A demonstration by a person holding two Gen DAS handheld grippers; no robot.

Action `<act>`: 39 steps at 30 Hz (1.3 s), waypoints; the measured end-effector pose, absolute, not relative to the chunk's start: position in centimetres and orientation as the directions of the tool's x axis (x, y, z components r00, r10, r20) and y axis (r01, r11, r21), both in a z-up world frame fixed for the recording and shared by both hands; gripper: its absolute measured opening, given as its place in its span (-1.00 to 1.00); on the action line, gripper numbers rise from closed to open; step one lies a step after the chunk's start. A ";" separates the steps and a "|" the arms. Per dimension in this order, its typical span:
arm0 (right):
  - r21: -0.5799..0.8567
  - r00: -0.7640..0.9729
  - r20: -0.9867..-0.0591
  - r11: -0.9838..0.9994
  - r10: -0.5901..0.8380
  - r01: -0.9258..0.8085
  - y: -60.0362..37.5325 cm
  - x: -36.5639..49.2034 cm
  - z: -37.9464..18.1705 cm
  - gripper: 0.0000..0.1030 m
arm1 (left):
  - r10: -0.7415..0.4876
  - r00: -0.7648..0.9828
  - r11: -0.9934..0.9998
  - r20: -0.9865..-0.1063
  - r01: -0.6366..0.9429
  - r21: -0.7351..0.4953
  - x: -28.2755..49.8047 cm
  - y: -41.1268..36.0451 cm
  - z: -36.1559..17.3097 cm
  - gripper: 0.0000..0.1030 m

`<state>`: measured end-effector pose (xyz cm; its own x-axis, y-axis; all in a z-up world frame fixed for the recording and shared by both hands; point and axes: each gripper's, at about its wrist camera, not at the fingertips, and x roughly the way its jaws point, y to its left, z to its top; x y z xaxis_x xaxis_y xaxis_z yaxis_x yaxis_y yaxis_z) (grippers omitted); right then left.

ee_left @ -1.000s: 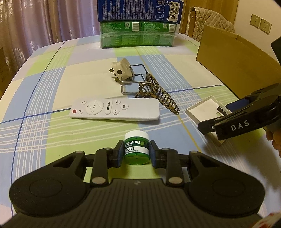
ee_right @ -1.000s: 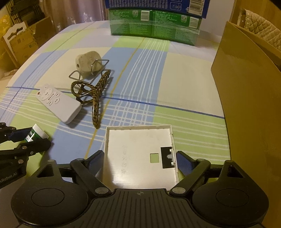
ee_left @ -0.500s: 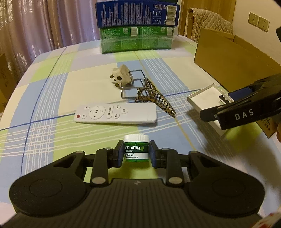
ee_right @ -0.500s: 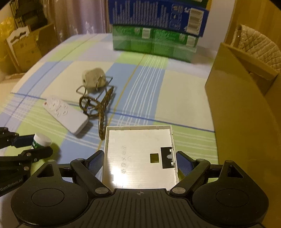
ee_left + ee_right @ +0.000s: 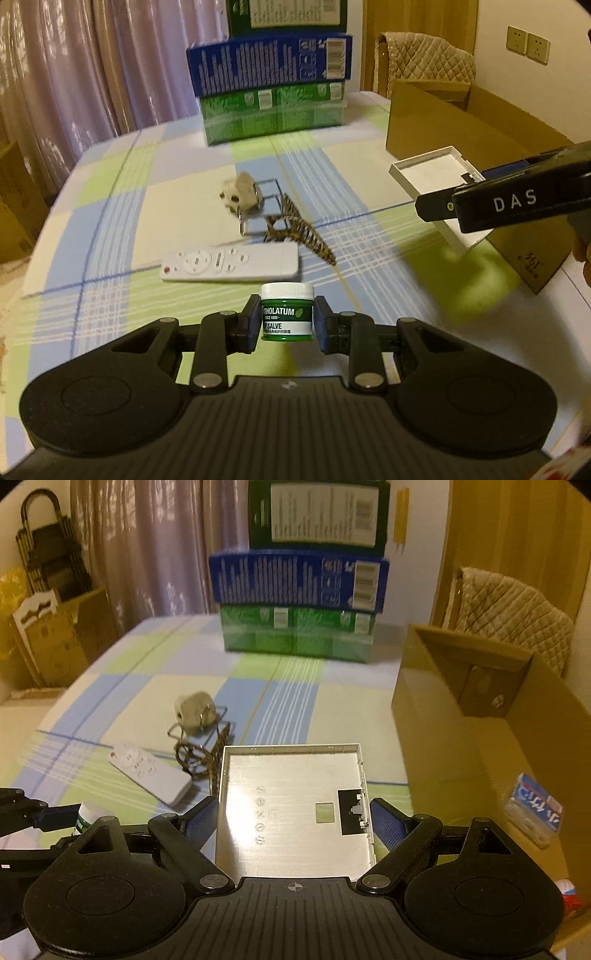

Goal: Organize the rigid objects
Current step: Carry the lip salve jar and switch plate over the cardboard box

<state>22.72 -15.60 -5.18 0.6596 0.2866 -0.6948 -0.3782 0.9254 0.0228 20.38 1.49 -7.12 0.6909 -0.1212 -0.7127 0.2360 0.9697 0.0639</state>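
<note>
Left wrist view: my left gripper (image 5: 287, 323) pinches the green salve jar (image 5: 287, 312) clear above the checked tablecloth (image 5: 110, 236); my right gripper (image 5: 293, 818) clamps the shallow white tray (image 5: 291, 797) by its side walls. Remote (image 5: 229, 263), plug adapter (image 5: 242, 192) and wire rack (image 5: 291, 225) remain unsorted. Only the right wrist view looks inside the cardboard box (image 5: 480, 738), where one small packet (image 5: 535, 812) lies.
</note>
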 end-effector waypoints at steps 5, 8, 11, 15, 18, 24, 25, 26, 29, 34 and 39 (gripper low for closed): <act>0.029 0.682 -0.666 0.924 0.302 -0.381 -16.6 21.1 -2.9 0.64 | -0.108 0.705 0.969 -0.701 0.232 0.085 19.4 0.4 -5.2 -0.52; 0.028 0.702 -0.645 0.927 0.302 -0.374 -17.6 20.3 -1.4 0.64 | -0.104 0.719 0.966 -0.687 0.237 0.101 18.8 -0.5 -3.7 -0.52; 0.023 0.724 -0.621 0.930 0.300 -0.366 -18.8 19.4 0.4 0.64 | -0.109 0.735 0.963 -0.669 0.245 0.112 18.3 -1.3 -2.1 -0.52; 0.007 0.754 -0.590 0.935 0.290 -0.354 -20.5 18.5 2.5 0.64 | -0.116 0.755 0.956 -0.645 0.261 0.134 17.7 -2.9 -0.2 -0.52; -0.003 0.772 -0.573 0.941 0.276 -0.338 -22.1 18.1 3.8 0.64 | -0.127 0.766 0.951 -0.630 0.274 0.141 17.3 -4.1 1.0 -0.52; -0.012 0.797 -0.554 0.954 0.242 -0.299 -25.5 17.8 5.3 0.64 | -0.152 0.777 0.937 -0.611 0.310 0.161 16.9 -6.8 2.4 -0.52; -0.012 0.799 -0.553 0.957 0.236 -0.291 -26.2 17.8 5.5 0.64 | -0.155 0.777 0.935 -0.610 0.315 0.164 16.9 -7.2 2.5 -0.52; -0.013 0.802 -0.552 0.959 0.230 -0.284 -26.8 17.7 5.6 0.64 | -0.160 0.777 0.932 -0.609 0.322 0.167 16.8 -7.7 2.6 -0.52; -0.019 0.809 -0.550 0.965 0.209 -0.262 -28.7 17.7 5.8 0.64 | -0.172 0.775 0.925 -0.608 0.340 0.172 16.8 -9.0 2.8 -0.52; -0.038 0.814 -0.557 0.973 0.167 -0.226 -32.0 18.0 5.7 0.64 | -0.215 0.760 0.913 -0.614 0.380 0.151 17.3 -11.5 2.8 -0.52; -0.055 0.812 -0.571 0.981 0.122 -0.186 -35.6 18.9 5.2 0.64 | -0.290 0.727 0.899 -0.622 0.430 0.083 18.5 -14.3 3.0 -0.52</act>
<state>18.89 -35.55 5.21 0.8122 0.1218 -0.5705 -0.1860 0.9810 -0.0555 18.46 -14.32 3.03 0.7272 -0.2905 -0.6219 0.4304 0.8988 0.0835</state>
